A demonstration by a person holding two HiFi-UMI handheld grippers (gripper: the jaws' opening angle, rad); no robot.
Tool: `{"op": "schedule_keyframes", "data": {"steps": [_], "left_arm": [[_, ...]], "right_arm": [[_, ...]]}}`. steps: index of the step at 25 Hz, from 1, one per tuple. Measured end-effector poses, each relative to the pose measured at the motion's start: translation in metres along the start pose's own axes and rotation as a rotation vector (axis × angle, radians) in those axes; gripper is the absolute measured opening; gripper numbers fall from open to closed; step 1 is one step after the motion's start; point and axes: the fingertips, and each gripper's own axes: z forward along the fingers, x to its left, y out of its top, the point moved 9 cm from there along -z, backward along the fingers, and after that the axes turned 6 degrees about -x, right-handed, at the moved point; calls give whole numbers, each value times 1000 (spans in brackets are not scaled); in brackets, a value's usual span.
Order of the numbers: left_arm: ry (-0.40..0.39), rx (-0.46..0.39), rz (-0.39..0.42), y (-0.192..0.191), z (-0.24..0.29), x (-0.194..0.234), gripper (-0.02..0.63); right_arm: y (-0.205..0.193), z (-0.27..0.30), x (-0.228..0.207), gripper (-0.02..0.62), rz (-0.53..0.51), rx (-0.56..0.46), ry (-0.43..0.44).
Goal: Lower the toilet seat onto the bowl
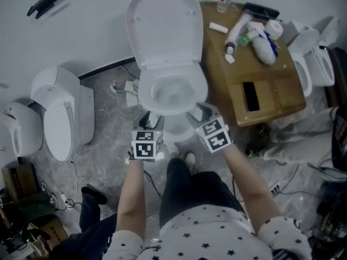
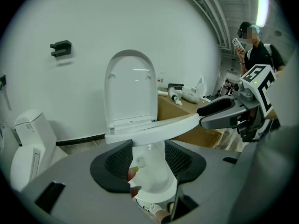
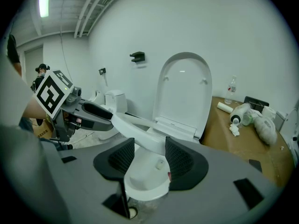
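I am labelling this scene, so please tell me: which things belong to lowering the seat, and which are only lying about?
In the job: toilet seat, bowl, left tool, right tool, both shut on the seat.

Lying about: wooden table, clear bottle, spare toilet, black wall bracket.

In the head view, the front of the toilet seat (image 1: 145, 93) is covered by the left gripper (image 1: 145, 119) and the right gripper (image 1: 199, 112), and their jaw tips are hidden under the cubes. Whether the seat is pinched cannot be told. A white toilet (image 1: 15, 130) is cut off at the left edge. Things on the wooden table (image 1: 271, 99) are too small to be named.
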Motion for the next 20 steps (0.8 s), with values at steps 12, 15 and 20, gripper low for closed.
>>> {"op": "schedule_keyframes", "data": {"steps": [12, 15, 20], "left_arm": [[13, 17, -36, -35, 1, -5, 210], [7, 27, -49, -43, 2, -6, 210], [0, 51, -65, -57, 3, -8, 209]], "right_arm": [[-29, 1, 14, 206, -7, 11, -14], [-37, 2, 17, 206, -5, 18, -18], [-48, 3, 22, 206, 0, 34, -20]]}}
